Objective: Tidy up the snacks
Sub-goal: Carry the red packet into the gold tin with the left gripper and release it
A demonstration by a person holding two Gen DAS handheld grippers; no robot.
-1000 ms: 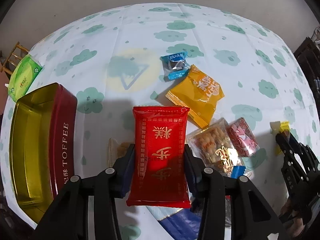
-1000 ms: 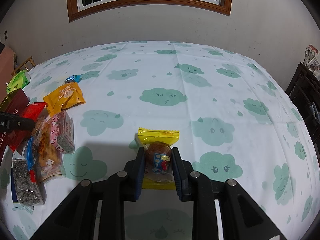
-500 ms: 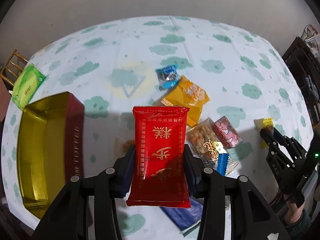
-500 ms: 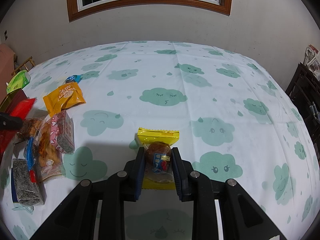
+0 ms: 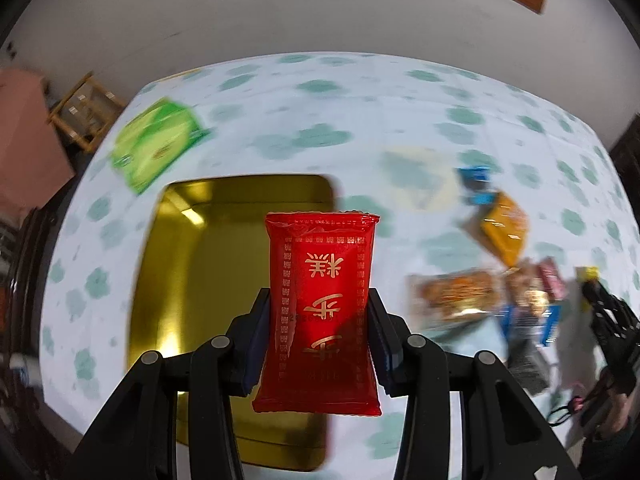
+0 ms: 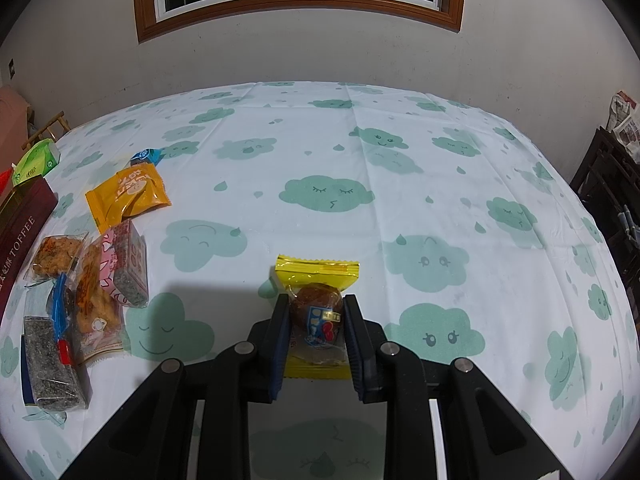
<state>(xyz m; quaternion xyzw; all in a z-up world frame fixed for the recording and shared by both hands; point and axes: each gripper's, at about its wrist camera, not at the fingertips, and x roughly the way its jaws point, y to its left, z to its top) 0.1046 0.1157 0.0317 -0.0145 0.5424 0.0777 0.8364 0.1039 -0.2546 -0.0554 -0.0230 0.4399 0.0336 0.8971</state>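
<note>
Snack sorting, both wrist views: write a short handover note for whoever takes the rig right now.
Left hand-held gripper: shut on the red packet, held above the open toffee tin.
Right hand-held gripper: shut on the yellow packet, low over the tablecloth.
Done: nothing visibly in the tin.
Left: release the red packet into the tin, then the yellow; the orange packet, blue candy and clear-wrapped pile lie loose beside the tin.

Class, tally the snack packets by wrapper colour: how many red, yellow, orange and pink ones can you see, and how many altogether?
red packet: 1
yellow packet: 1
orange packet: 1
pink packet: 1
Total: 4
</note>
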